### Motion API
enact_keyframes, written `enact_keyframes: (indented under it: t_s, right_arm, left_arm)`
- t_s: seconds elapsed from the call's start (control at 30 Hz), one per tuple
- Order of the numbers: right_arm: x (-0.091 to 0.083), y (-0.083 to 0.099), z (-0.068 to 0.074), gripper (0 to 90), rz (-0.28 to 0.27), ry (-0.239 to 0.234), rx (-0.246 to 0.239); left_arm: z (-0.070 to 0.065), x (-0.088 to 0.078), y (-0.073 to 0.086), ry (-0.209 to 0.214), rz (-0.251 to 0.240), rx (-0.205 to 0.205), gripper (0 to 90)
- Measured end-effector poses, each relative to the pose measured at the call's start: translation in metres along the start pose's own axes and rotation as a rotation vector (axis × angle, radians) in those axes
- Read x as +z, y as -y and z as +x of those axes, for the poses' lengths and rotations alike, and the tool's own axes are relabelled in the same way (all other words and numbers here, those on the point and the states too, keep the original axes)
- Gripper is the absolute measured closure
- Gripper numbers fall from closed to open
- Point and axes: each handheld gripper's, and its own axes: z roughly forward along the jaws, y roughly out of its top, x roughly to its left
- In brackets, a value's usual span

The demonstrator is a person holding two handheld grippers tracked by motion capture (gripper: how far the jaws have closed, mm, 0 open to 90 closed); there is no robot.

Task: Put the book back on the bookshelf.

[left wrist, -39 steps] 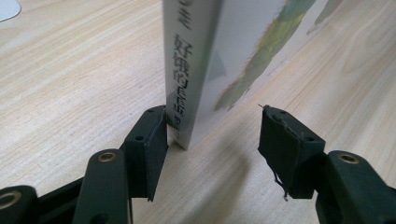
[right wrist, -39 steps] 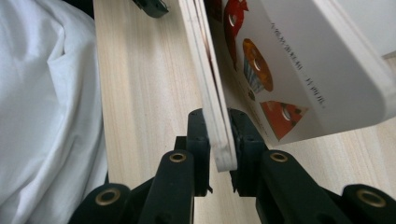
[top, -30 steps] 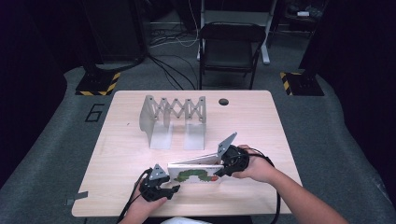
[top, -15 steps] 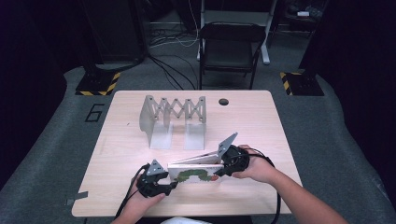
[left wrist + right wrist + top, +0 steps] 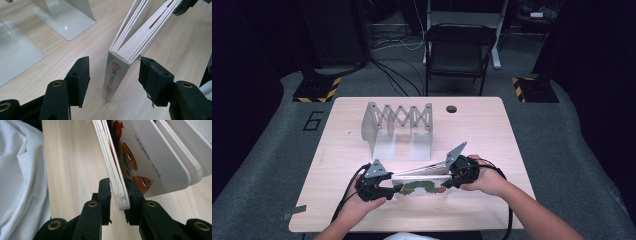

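Right hand-held gripper (image 5: 117, 195): jaws pinched on a few thick pages at the open edge of a white board picture book (image 5: 150, 157), which is stood on edge on the pale wooden table (image 5: 72, 170); the other pages are fanned apart beyond the far jaw, and printed fruit pictures are seen on one. In the high view this hand-held gripper (image 5: 451, 179) is seen at the right end of the book (image 5: 419, 186), whose green-and-red caterpillar cover is turned toward the person.

Left hand-held gripper (image 5: 113, 75): jaws spread, with the book's spine end (image 5: 116, 75) standing between them. A clear gap is seen at one pad; the other pad lies just beside the cover's corner, and contact there cannot be told. In the high view it (image 5: 394, 188) is met at the book's left end.

A grey metal expandable book rack (image 5: 398, 131) with a scissor lattice stands on the table (image 5: 492, 130) beyond both hand-held grippers, apart from the book; its flat base plates (image 5: 66, 21) are seen ahead of the left jaws. A white garment (image 5: 22, 182) is seen beside the right hand-held gripper, at the table's near edge.
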Motion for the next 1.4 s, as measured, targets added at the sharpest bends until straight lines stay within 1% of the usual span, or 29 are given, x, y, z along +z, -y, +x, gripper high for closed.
enact_keyframes:
  t_s: [0.03, 0.07, 0.13, 0.17, 0.2, 0.23, 0.27, 0.3, 0.37, 0.4, 0.43, 0.47, 0.53, 0.6, 0.67, 0.8, 0.9, 0.93, 1.0, 1.03, 1.07, 1.1, 1.13, 1.17, 1.2, 1.27, 1.3, 1.33, 1.4]
  right_arm:
    - [-0.001, 0.000, -0.001, 76.9, 0.006, 0.008, 0.001]
    - [-0.001, 0.000, -0.002, 76.6, -0.005, 0.013, 0.000]
    - [-0.001, 0.001, -0.002, 76.1, -0.007, 0.017, 0.004]
    - [-0.003, 0.001, -0.002, 74.8, -0.010, 0.026, 0.034]
    - [-0.003, 0.001, -0.003, 74.4, -0.012, 0.030, 0.026]
    - [-0.003, 0.001, -0.003, 74.4, -0.012, 0.030, 0.026]
    - [-0.004, 0.002, -0.003, 73.5, -0.020, 0.033, 0.033]
    - [-0.005, 0.002, -0.005, 72.2, -0.031, 0.041, 0.038]
    - [-0.007, 0.004, -0.006, 69.6, -0.037, 0.049, 0.062]
    - [-0.007, 0.005, -0.007, 68.3, -0.038, 0.052, 0.072]
    - [-0.008, 0.005, -0.008, 66.7, -0.038, 0.062, 0.073]
    - [-0.009, 0.006, -0.009, 66.3, -0.035, 0.063, 0.080]
    - [-0.010, 0.007, -0.009, 65.2, -0.032, 0.071, 0.101]
    - [-0.010, 0.008, -0.011, 63.6, -0.036, 0.083, 0.098]
    - [-0.010, 0.008, -0.010, 62.2, -0.028, 0.089, 0.117]
    - [-0.008, 0.009, -0.011, 61.1, -0.016, 0.098, 0.112]
    - [-0.007, 0.008, -0.012, 59.4, -0.020, 0.100, 0.116]
    - [-0.007, 0.007, -0.012, 58.5, -0.018, 0.102, 0.121]
    - [-0.008, 0.007, -0.014, 57.7, -0.007, 0.103, 0.117]
    - [-0.008, 0.007, -0.014, 57.6, -0.014, 0.111, 0.117]
    - [-0.007, 0.008, -0.015, 57.4, -0.025, 0.122, 0.121]
    - [-0.009, 0.008, -0.015, 57.1, -0.006, 0.118, 0.129]
    - [-0.007, 0.008, -0.016, 56.9, -0.031, 0.131, 0.125]
    - [-0.009, 0.008, -0.016, 56.7, -0.018, 0.128, 0.130]
    - [-0.009, 0.008, -0.017, 56.5, -0.017, 0.129, 0.130]
    - [-0.009, 0.009, -0.016, 56.0, -0.027, 0.136, 0.142]
    - [-0.009, 0.009, -0.017, 56.3, -0.012, 0.133, 0.136]
    - [-0.008, 0.009, -0.017, 56.3, -0.021, 0.140, 0.135]
    - [-0.009, 0.008, -0.019, 55.7, -0.012, 0.130, 0.133]
  left_arm:
    - [0.000, 0.000, -0.001, 0.007, -0.001, 0.002, 42.0]
    - [0.000, 0.000, -0.001, 0.007, -0.001, 0.002, 42.1]
    - [-0.001, 0.001, -0.003, 0.008, -0.001, 0.004, 42.1]
    - [-0.002, 0.002, -0.006, 0.019, 0.002, 0.011, 44.1]
    - [-0.004, 0.003, -0.006, 0.020, -0.008, 0.011, 45.0]
    - [-0.004, 0.003, -0.006, 0.020, -0.008, 0.011, 45.7]
    - [-0.005, 0.003, -0.008, 0.012, -0.010, 0.021, 45.7]
    - [-0.005, 0.003, -0.009, 0.030, -0.012, 0.020, 46.9]
    - [-0.005, 0.004, -0.011, 0.033, -0.014, 0.023, 49.2]
    - [-0.006, 0.004, -0.012, 0.027, -0.018, 0.019, 49.9]
    - [-0.006, 0.004, -0.012, 0.041, -0.013, 0.018, 50.8]
    - [-0.007, 0.004, -0.013, 0.036, -0.013, 0.016, 51.7]
    - [-0.007, 0.004, -0.014, 0.029, -0.003, 0.030, 52.6]
    - [-0.007, 0.004, -0.014, 0.032, -0.003, 0.033, 53.5]
    - [-0.007, 0.004, -0.014, 0.037, -0.003, 0.033, 54.0]
    - [-0.008, 0.004, -0.013, 0.050, 0.004, 0.033, 55.6]
    - [-0.008, 0.004, -0.014, 0.047, 0.013, 0.057, 57.0]
    - [-0.009, 0.004, -0.014, 0.046, 0.016, 0.060, 57.4]
    - [-0.009, 0.004, -0.015, 0.049, 0.016, 0.068, 58.8]
    - [-0.011, 0.005, -0.015, 0.057, 0.012, 0.062, 59.8]
    - [-0.011, 0.004, -0.015, 0.063, 0.022, 0.071, 61.1]
    - [-0.012, 0.005, -0.015, 0.064, 0.015, 0.076, 62.3]
    - [-0.012, 0.005, -0.016, 0.062, 0.021, 0.090, 63.4]
    - [-0.013, 0.005, -0.016, 0.061, 0.019, 0.098, 64.4]
    - [-0.015, 0.006, -0.015, 0.072, 0.015, 0.093, 65.5]
    - [-0.017, 0.006, -0.016, 0.076, 0.018, 0.115, 67.5]
    - [-0.018, 0.006, -0.016, 0.082, 0.020, 0.117, 68.3]
    - [-0.019, 0.006, -0.016, 0.087, 0.028, 0.131, 69.0]
    - [-0.020, 0.005, -0.016, 0.102, 0.036, 0.136, 70.7]
